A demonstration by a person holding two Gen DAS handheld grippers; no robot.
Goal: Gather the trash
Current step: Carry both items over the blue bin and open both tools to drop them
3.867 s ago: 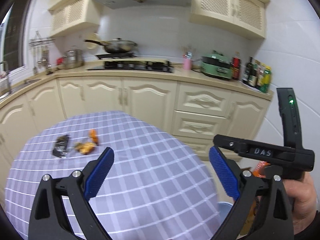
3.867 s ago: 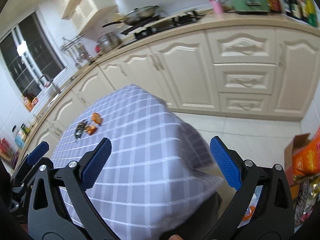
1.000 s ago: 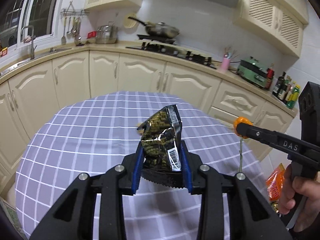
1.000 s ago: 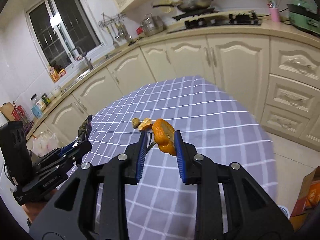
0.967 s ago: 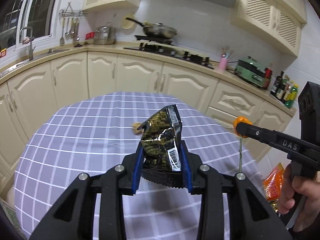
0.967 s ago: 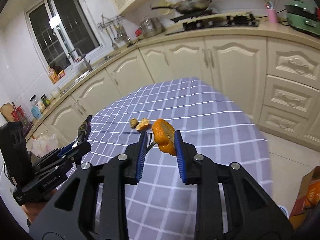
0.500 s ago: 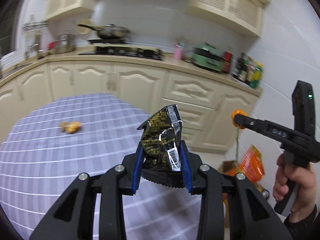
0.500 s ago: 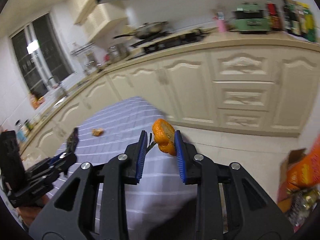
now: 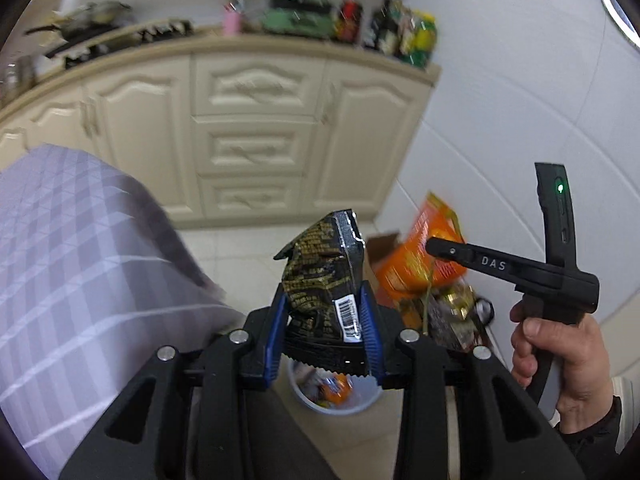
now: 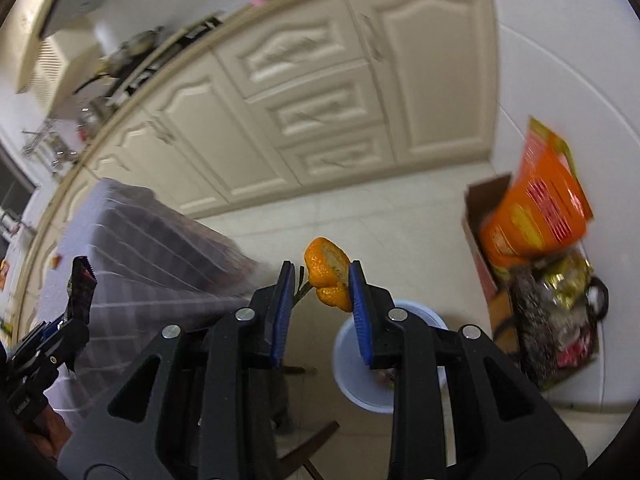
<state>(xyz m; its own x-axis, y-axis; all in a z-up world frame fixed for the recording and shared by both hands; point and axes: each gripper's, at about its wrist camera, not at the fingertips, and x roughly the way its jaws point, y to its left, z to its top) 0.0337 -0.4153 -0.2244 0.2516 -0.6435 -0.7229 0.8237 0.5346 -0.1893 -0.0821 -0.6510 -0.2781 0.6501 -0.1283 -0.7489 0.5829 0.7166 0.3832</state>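
Both tools swung from table to bin (image 10: 352,360), left tool (image 9: 324,320) gripping wrapper (image 9: 320,272), right tool (image 10: 320,300) gripping peel (image 10: 326,272)

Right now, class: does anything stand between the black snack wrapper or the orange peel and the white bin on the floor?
Nothing visible does. The left hand-held gripper holds the black snack wrapper above the open white bin, which sits just below its fingers. The right hand-held gripper holds the orange peel beside the bin, over bare floor.
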